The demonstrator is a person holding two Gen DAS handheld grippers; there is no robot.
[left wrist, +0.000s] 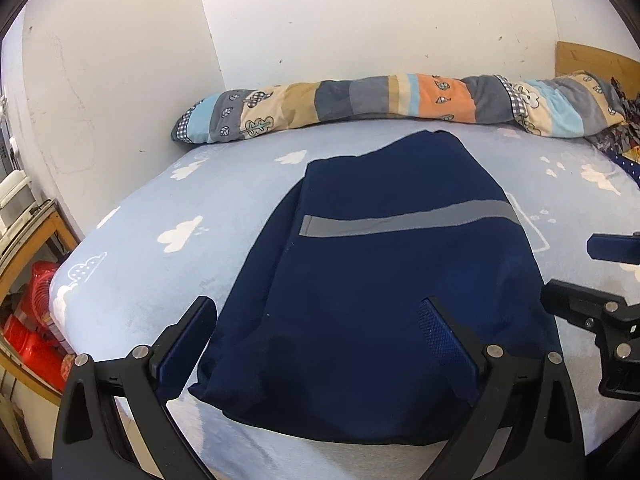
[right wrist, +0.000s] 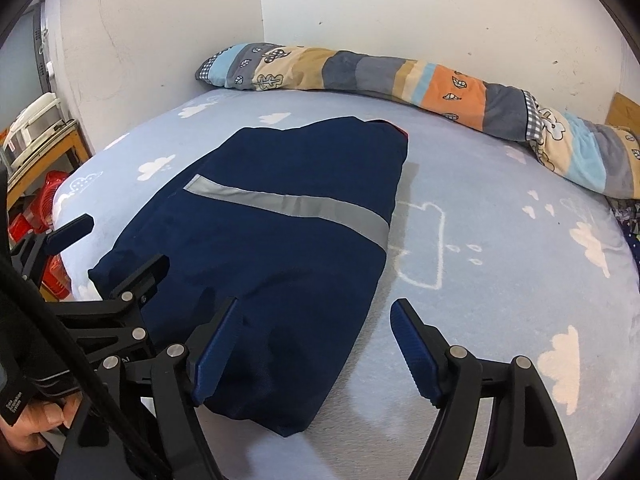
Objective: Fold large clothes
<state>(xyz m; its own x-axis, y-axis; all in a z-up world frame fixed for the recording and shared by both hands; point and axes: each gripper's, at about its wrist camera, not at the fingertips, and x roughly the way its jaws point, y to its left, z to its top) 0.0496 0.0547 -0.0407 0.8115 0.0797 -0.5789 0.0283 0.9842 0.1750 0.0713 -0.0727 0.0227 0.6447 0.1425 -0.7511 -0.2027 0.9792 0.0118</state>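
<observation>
My left jaws (left wrist: pixel 320 344) stood wide open and gripped nothing. The folded navy garment (left wrist: pixel 384 280) lay flat on the bed (left wrist: pixel 140 300) directly under and ahead of them: its near hem ran across the gap between my two fingers, the left finger (left wrist: pixel 192 336) hung just outside the garment's left edge over the pale blue sheet, and the right finger (left wrist: pixel 448 344) stood over the cloth itself. Whether either pad touched the fabric I could not tell. A grey reflective stripe (left wrist: pixel 400 222) crossed the garment farther ahead of these jaws.

My right jaws (right wrist: pixel 316 344) were also wide apart, with nothing pinched between them. The garment's near right corner reached into the gap there; the left finger (right wrist: pixel 216 352) sat over the dark cloth, while the right finger (right wrist: pixel 416 352) hung over bare sheet, just beside the garment's right edge. From these jaws the garment stretched away forward and to the left, its stripe slanting across it.

My left jaws showed at the left side of the right view, and a hand (right wrist: pixel 36 424) gripped their handle low in the corner.

Beyond the garment, well ahead of both jaws, a long patchwork bolster (left wrist: pixel 400 100) lay along the white wall (left wrist: pixel 360 20). Off to the left of the bed stood a wooden shelf (left wrist: pixel 36 232) with red plastic items (left wrist: pixel 32 332) below.
</observation>
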